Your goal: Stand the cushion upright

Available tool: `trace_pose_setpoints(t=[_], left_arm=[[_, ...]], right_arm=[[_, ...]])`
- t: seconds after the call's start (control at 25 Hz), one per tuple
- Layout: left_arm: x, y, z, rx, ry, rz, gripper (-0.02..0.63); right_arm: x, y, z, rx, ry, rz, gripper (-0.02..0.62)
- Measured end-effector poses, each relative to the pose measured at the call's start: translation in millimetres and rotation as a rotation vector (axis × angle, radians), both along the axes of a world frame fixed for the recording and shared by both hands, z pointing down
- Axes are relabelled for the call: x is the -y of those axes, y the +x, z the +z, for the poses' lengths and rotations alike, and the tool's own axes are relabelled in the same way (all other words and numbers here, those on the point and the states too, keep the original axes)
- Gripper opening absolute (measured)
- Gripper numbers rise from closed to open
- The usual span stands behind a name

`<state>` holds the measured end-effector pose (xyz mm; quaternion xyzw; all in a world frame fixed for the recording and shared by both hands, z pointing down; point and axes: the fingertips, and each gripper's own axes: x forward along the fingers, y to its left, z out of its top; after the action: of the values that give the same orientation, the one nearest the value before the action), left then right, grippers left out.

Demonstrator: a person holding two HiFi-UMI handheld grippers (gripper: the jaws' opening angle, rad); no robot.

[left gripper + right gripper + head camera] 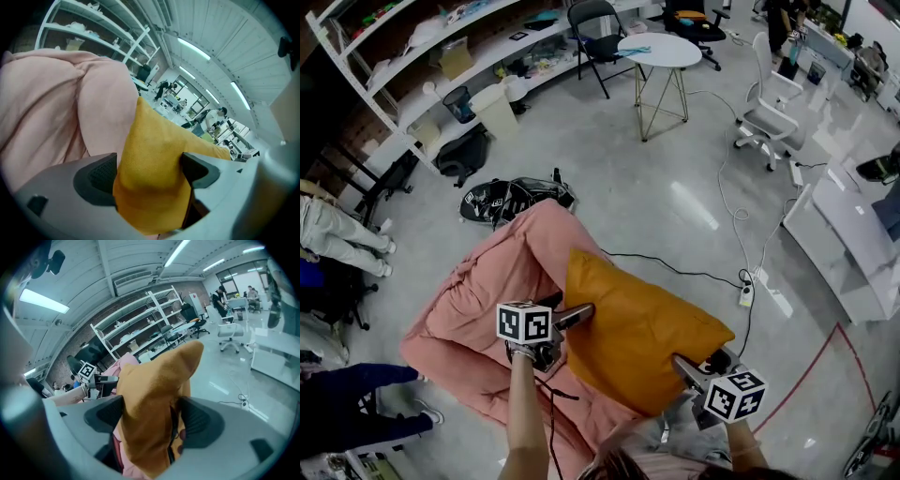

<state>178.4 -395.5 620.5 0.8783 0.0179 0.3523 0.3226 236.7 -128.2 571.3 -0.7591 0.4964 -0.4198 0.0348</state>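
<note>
A mustard-orange cushion [637, 328] leans against a pink padded sofa [487, 291], tilted with one corner pointing up toward the back. My left gripper [578, 316] sits at the cushion's left edge. In the left gripper view the cushion [154, 154] fills the gap of the wide-open left gripper [149, 171], and the fabric lies loosely against the pads. My right gripper [684, 367] is at the cushion's near right corner. In the right gripper view that cushion corner [150, 399] stands between the spread jaws of the right gripper [151, 416], with a dark slit beside one pad.
A black bag [511, 199] lies on the floor behind the sofa. A cable runs to a power strip [746, 292] on the right. A round white table [658, 49], an office chair [773, 103], shelves [412, 56] and a white desk [844, 244] stand around. A person's legs [356, 403] show at the left.
</note>
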Motion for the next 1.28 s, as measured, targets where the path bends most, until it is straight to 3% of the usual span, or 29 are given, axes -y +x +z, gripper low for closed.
trace_pose_setpoints(t=[0.48, 0.72, 0.92, 1.28], left_arm=[[-6.5, 15.2, 11.7, 0.009, -0.068, 0.131, 0.426], [-12.8, 12.3, 11.6, -0.011, -0.08, 0.124, 0.382], [-19.2, 7.4, 7.0, -0.039, -0.07, 0.101, 0.325], [-36.9, 3.1, -1.6, -0.064, -0.007, 0.058, 0.266]], right_arm=[[5.4, 2.2, 6.2, 0.051, -0.045, 0.003, 0.374], [4.1, 0.3, 13.5, 0.075, -0.094, -0.001, 0.37], [3.1, -3.6, 14.2, 0.073, -0.113, -0.022, 0.277], [-10.8, -2.8, 15.5, 0.06, -0.119, -0.048, 0.242]])
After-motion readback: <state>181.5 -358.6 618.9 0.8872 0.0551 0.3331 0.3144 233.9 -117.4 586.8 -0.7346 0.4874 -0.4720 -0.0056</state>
